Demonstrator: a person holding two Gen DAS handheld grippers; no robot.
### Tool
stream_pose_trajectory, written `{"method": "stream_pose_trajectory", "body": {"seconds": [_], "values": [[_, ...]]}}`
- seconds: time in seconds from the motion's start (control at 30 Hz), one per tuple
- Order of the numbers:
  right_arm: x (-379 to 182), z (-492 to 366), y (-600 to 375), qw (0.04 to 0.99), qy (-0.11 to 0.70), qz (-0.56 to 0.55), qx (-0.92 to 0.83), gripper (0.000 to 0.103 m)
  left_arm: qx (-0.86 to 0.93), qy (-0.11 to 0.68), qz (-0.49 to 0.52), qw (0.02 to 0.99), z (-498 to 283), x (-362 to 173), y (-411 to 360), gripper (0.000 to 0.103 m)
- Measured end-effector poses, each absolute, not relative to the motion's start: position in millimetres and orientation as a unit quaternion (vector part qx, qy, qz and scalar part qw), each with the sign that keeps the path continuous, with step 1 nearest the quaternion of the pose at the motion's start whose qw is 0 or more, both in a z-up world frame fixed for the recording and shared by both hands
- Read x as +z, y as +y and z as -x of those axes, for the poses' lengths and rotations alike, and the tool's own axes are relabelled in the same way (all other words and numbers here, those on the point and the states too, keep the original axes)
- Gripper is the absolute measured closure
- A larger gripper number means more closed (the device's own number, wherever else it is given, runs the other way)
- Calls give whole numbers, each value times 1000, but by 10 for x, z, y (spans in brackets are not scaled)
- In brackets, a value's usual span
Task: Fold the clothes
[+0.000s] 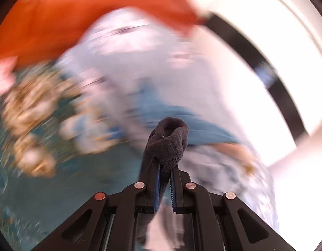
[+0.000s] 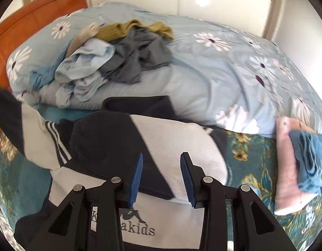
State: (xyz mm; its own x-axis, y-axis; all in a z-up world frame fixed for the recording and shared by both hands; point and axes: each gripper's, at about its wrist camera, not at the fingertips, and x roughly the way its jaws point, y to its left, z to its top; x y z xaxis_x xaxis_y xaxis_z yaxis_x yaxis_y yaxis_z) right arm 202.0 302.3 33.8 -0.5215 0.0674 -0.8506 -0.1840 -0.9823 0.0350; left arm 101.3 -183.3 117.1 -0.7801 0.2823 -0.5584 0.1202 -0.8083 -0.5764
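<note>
Left claw (image 1: 165, 168) around dark fleece (image 1: 168, 140); right claw (image 2: 162, 174) agape

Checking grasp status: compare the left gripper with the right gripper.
The left gripper is shut on a dark grey fuzzy cloth; the right gripper is open and holds nothing. The left view is motion-blurred; the right one is sharp, over a navy and white garment. Both have blue pads.

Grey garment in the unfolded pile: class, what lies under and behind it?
Under the grey garment lies a pale blue garment on the floral duvet; a mustard knit shows behind. Anything deeper is covered.
</note>
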Motion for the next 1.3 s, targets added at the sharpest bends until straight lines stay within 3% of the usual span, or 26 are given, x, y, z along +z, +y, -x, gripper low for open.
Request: {"method": "stream_pose_trajectory", "body": {"seconds": [0.07, 0.2, 0.43, 0.63, 0.8, 0.9, 0.93, 0.97, 1.13, 1.3], "values": [[346, -2097, 3159, 81, 81, 479, 870, 65, 901, -274, 314, 123, -976, 1493, -1266, 94], [319, -2249, 3431, 96, 122, 472, 868, 65, 886, -235, 330, 224, -878, 1621, -283, 94], [169, -2547, 3910, 133, 174, 470, 855, 65, 824, -167, 437, 320, -963, 1008, 1424, 94], [18, -2781, 4263, 160, 211, 475, 839, 64, 770, -58, 534, 343, -1189, 263, 2458, 94], [-84, -2848, 4383, 157, 242, 477, 830, 64, 727, -42, 597, 337, -1326, -159, 2609, 90], [-124, -2783, 4369, 140, 260, 476, 829, 64, 699, -63, 623, 344, -1387, -282, 2552, 64], [-140, -2749, 4353, 131, 267, 475, 828, 64, 691, -74, 629, 349, -1407, -295, 2527, 47], [-158, -2703, 4333, 121, 274, 475, 828, 64, 689, -77, 628, 353, -1457, -265, 2553, 42], [-276, -2433, 4227, 81, 292, 485, 820, 60, 715, -73, 593, 365, -1476, 32, 2114, 42], [-476, -2158, 4179, 57, 311, 505, 804, 57, 774, -118, 574, 239, -1227, 99, 1010, 39]]}}
